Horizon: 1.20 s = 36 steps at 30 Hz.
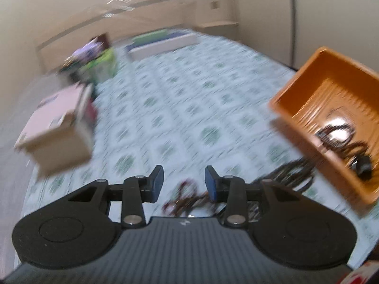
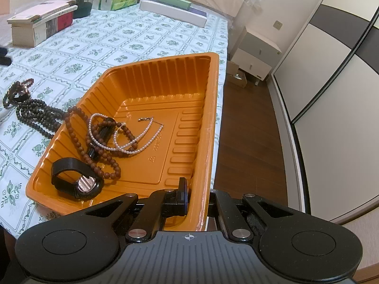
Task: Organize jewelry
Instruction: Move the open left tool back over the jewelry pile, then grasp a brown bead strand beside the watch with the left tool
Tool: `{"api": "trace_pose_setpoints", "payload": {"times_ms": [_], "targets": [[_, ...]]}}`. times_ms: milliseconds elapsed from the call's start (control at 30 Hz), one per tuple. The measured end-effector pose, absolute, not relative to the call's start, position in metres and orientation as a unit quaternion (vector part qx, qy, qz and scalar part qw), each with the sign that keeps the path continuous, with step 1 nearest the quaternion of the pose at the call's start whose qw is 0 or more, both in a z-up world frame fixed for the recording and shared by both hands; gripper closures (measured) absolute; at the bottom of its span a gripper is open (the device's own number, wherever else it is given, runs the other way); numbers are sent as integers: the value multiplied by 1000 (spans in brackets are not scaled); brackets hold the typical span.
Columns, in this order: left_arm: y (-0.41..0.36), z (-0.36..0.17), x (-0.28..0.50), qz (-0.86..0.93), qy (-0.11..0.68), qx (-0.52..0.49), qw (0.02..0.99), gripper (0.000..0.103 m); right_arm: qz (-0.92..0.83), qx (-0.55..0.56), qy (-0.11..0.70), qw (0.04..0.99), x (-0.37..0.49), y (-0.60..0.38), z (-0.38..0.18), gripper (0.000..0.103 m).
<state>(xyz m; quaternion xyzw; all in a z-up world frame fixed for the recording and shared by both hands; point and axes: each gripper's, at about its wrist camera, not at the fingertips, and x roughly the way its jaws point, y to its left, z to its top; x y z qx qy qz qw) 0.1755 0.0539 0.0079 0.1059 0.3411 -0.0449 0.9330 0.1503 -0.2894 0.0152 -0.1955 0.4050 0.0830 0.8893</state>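
The right gripper (image 2: 197,198) tilts downward, clamped on the near rim of the orange tray (image 2: 214,123), one finger inside, one outside. In the tray lie a black watch (image 2: 75,179), brown beads (image 2: 94,156) and a pearl necklace (image 2: 132,139). The left gripper (image 1: 184,184) angles down with jaws apart and empty above reddish beads (image 1: 180,201) on the tabletop (image 1: 177,108); dark beads (image 2: 35,113) lie beside the tray.
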Motion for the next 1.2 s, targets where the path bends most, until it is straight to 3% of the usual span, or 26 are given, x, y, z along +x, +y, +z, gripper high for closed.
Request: {"api": "trace_pose_setpoints", "payload": {"times_ms": [333, 600, 767, 1200], "targets": [[52, -43, 143, -59, 362, 115, 923, 69, 83, -197, 405, 889, 150, -289, 15, 100], [22, -69, 151, -79, 370, 160, 912, 81, 83, -198, 405, 889, 151, -289, 15, 100], [17, -72, 157, -64, 363, 189, 910, 93, 82, -197, 406, 888, 151, -290, 13, 100], [22, -43, 146, -61, 338, 199, 918, 97, 83, -198, 405, 889, 151, -290, 12, 100]]}}
